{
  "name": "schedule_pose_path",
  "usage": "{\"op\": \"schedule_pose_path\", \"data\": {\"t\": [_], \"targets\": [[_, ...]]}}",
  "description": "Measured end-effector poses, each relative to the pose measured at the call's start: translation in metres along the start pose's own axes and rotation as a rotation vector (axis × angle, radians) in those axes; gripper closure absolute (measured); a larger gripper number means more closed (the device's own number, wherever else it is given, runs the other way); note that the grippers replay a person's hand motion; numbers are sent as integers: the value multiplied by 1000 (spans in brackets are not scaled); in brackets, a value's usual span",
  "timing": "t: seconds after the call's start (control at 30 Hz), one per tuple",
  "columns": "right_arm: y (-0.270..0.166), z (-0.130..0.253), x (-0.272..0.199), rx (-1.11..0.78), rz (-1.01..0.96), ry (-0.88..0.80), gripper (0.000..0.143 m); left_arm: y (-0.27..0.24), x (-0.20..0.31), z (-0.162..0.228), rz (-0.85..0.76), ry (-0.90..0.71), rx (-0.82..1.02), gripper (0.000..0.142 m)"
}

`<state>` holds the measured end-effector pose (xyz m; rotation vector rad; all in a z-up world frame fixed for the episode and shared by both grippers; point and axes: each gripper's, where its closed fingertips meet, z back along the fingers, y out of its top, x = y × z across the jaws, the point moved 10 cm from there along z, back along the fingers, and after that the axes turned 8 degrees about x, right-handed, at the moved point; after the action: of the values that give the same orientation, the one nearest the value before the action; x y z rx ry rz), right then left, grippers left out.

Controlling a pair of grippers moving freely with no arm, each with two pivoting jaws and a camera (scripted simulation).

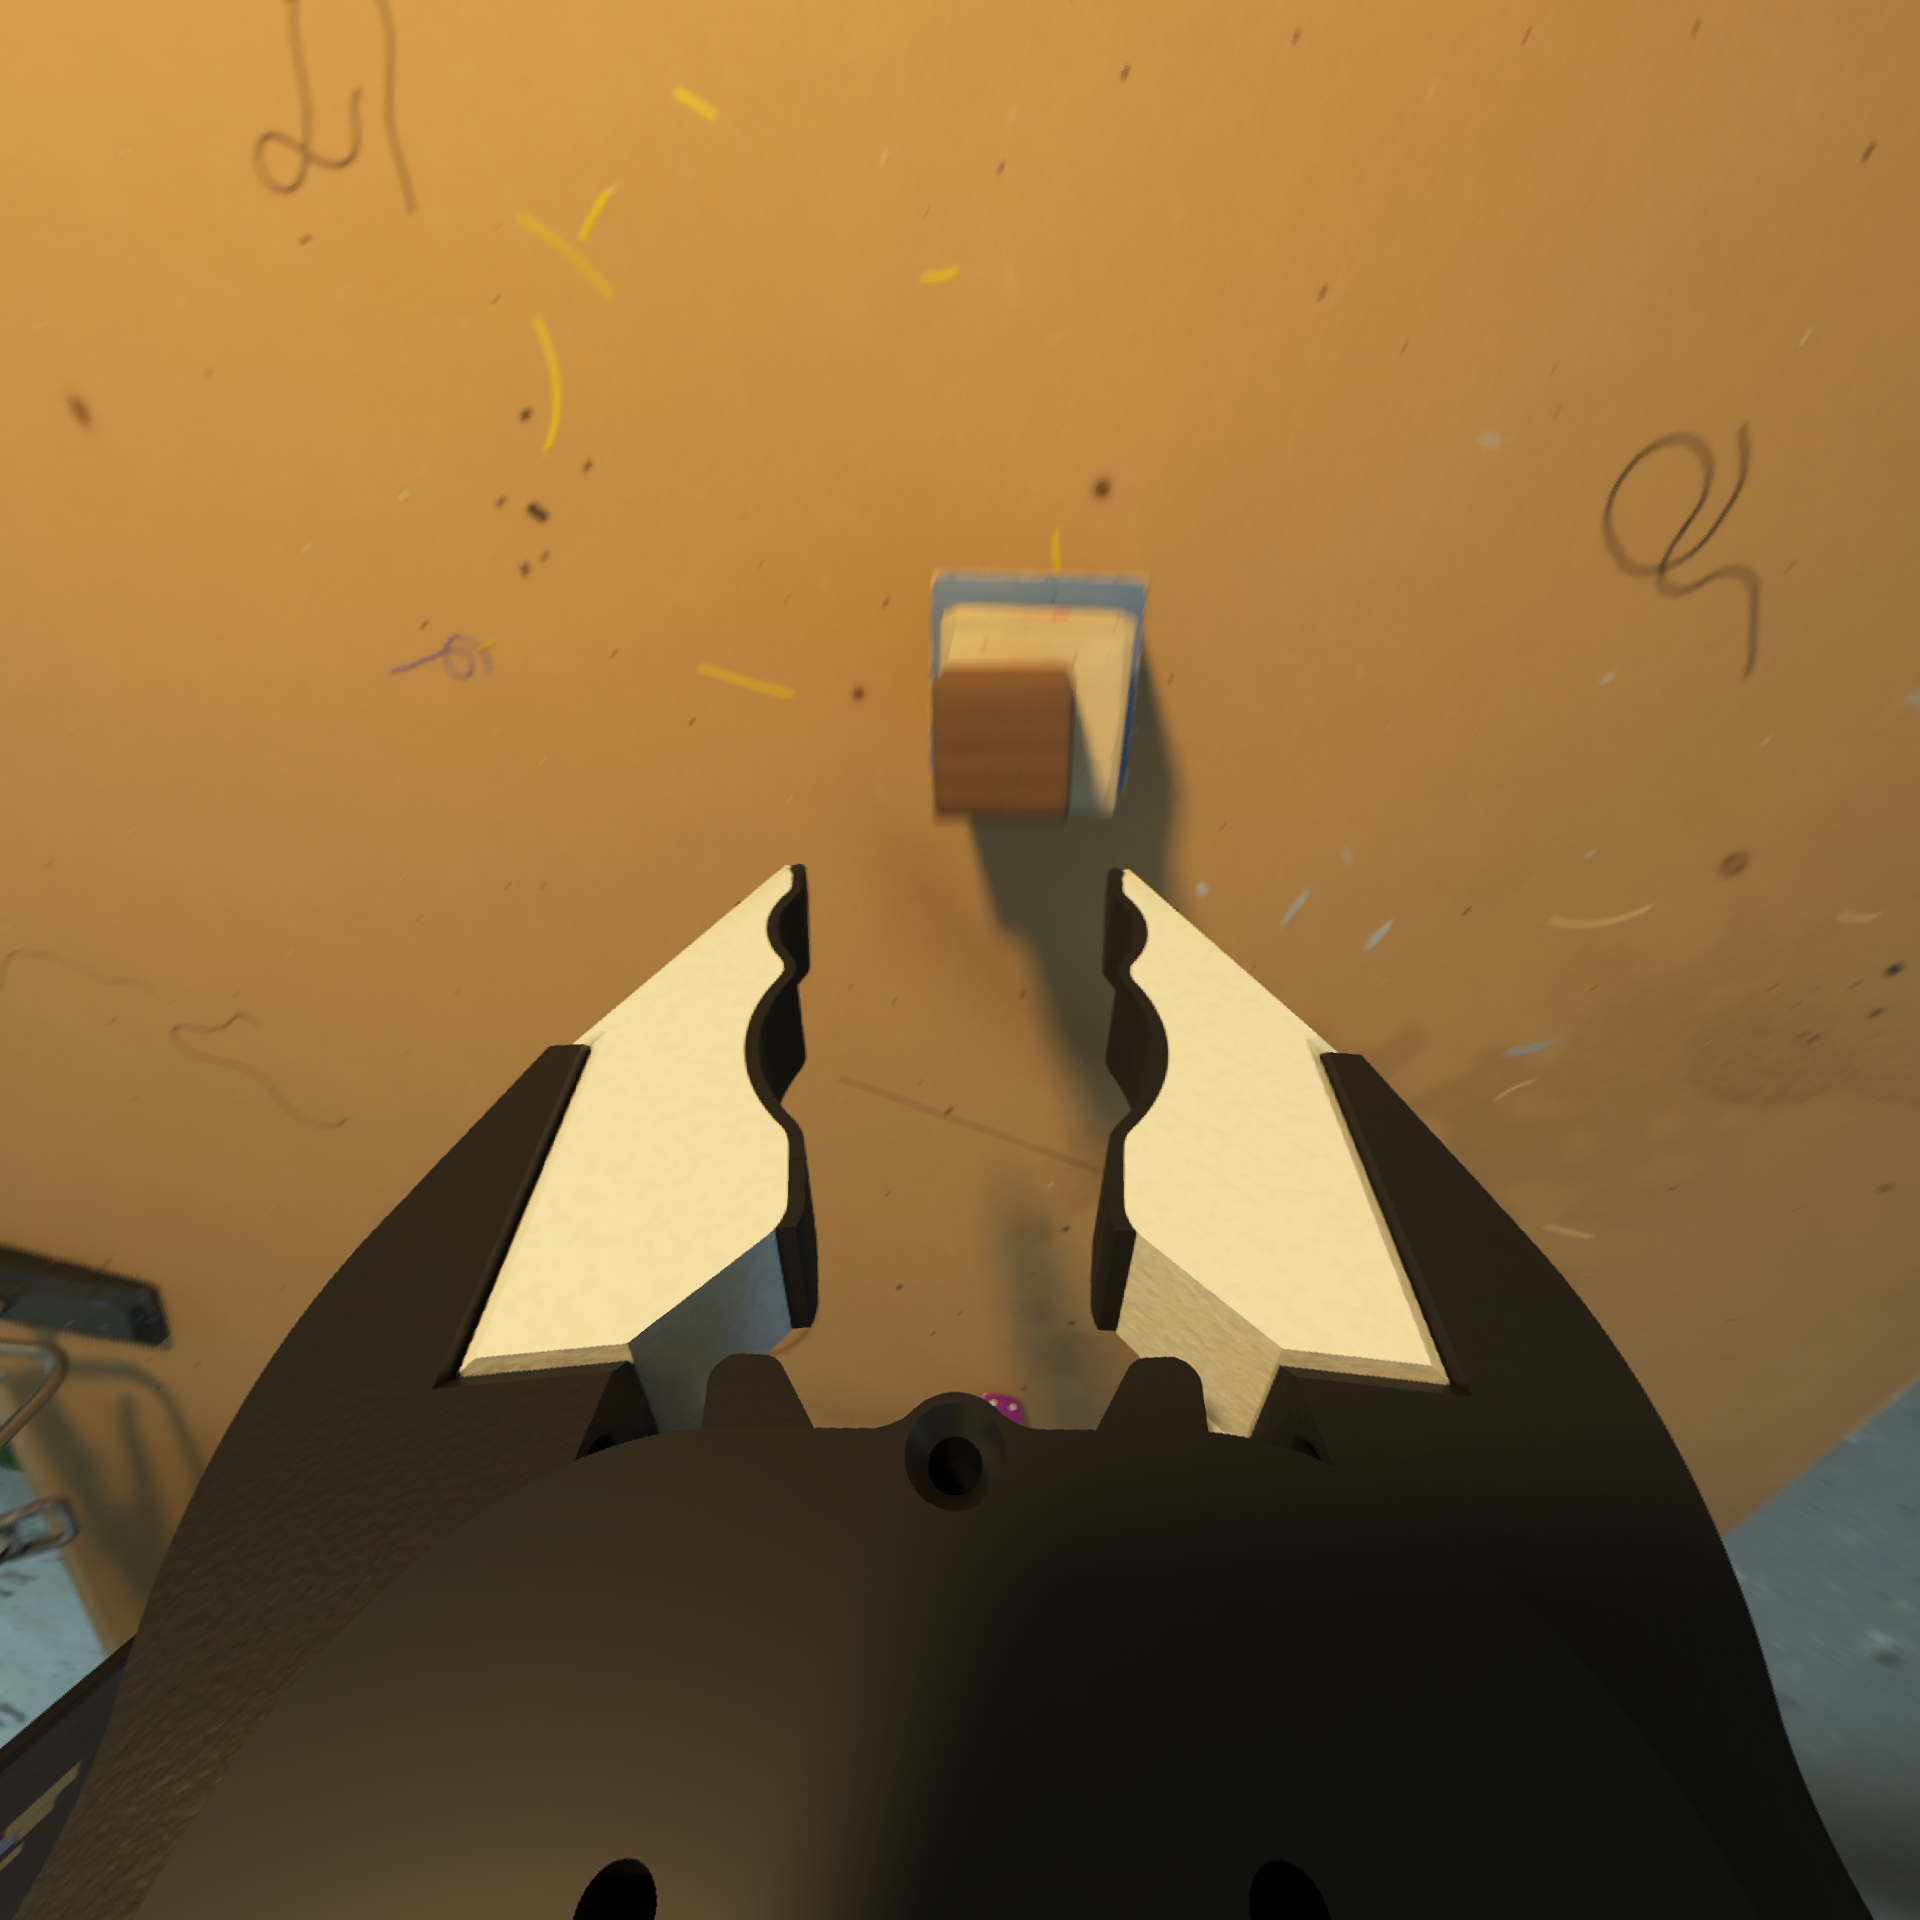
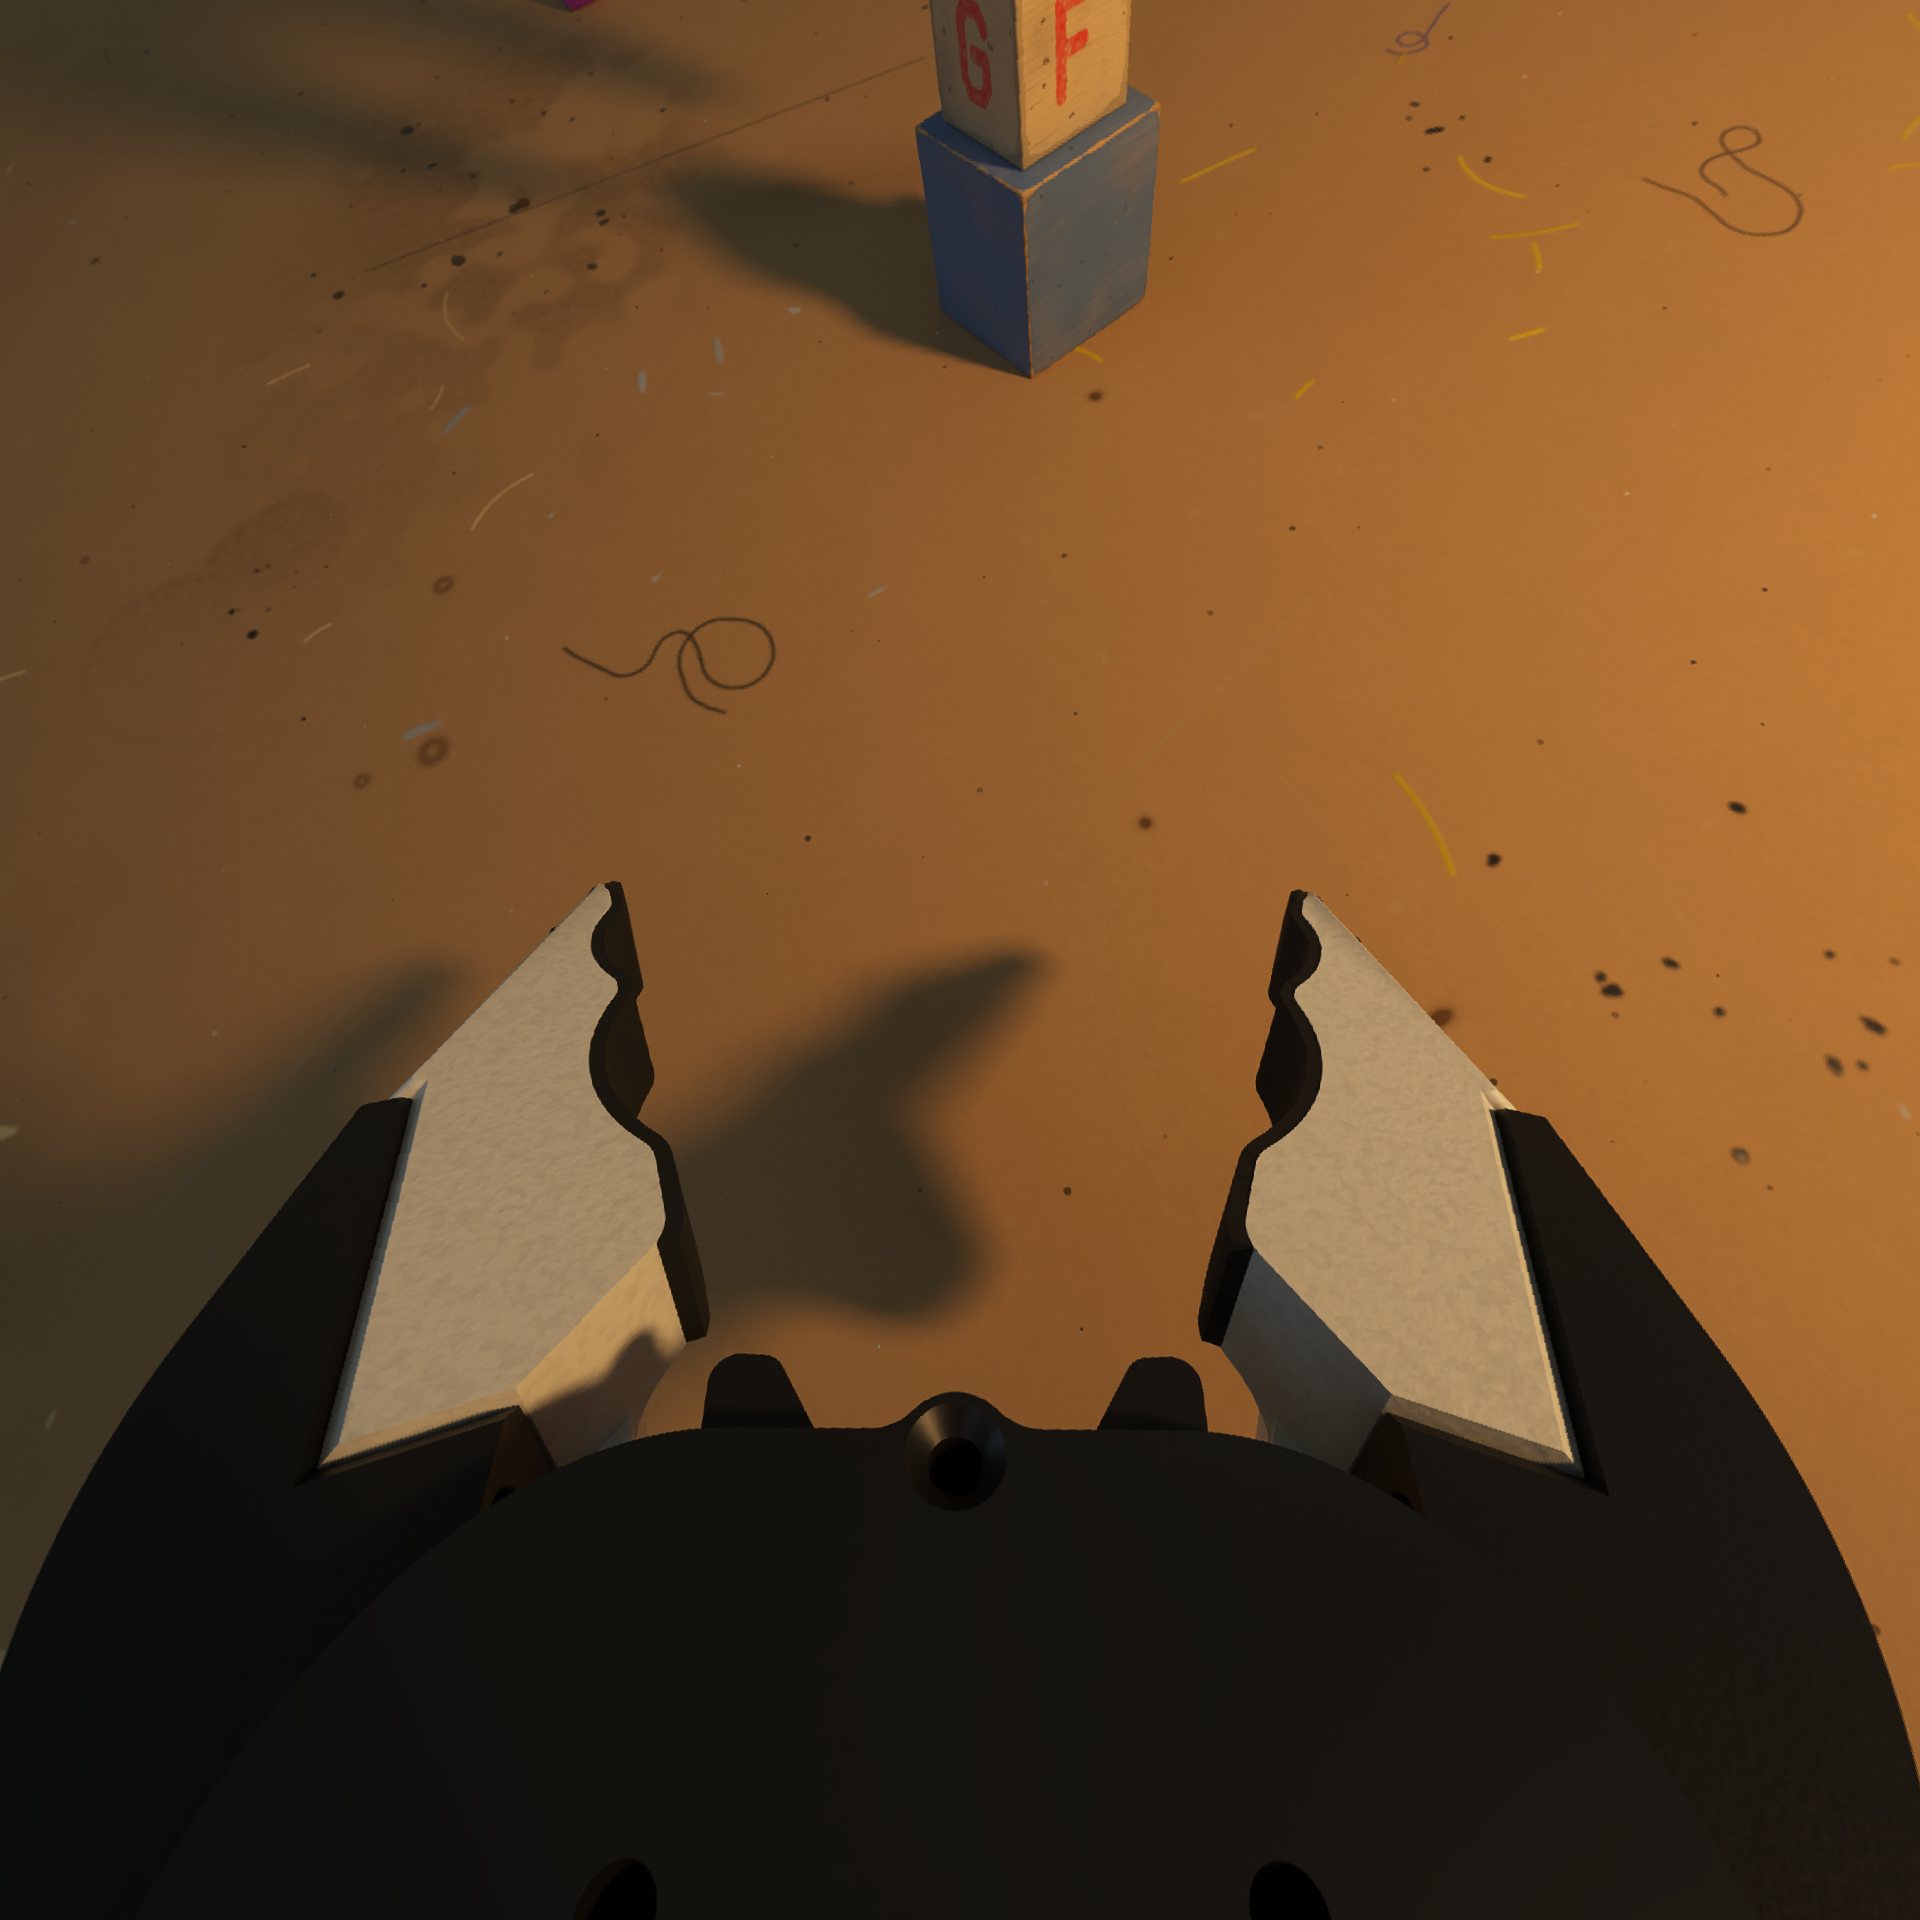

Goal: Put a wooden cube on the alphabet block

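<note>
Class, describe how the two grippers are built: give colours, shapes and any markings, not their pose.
Both the left gripper and right gripper share one build: a rounded matte black body with a central screw hole, and two tapering cream fingers with wavy black inner pads. No cables or markings show.

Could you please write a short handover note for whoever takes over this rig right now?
Left gripper: open, empty, above the stack, looking down on it.
Right gripper: open, empty, low over the table, well short of the stack.
Stack: blue block on the table, alphabet block on it, brown wooden cube on top, apparently offset toward one side.
Done: cube looks placed and released.
Left: confirm the cube sits stable, then back both grippers away.
</note>
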<state>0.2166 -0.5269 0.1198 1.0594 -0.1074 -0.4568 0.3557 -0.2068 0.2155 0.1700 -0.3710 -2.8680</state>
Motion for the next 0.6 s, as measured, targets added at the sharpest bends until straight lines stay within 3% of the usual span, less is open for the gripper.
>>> {"op": "schedule_pose_path", "data": {"t": [0.13,0.37,0.6], "targets": [[-3,0,0,6,2,3,21,-61,-4,21,-47,49,-29,75],[-4,-9,2,10,-2,20,21,-188,-2,3,-58,9,-436,70],[2,-14,-3,-12,12,25,21,-233,4,-16,-92,-76,-605,79]]}}
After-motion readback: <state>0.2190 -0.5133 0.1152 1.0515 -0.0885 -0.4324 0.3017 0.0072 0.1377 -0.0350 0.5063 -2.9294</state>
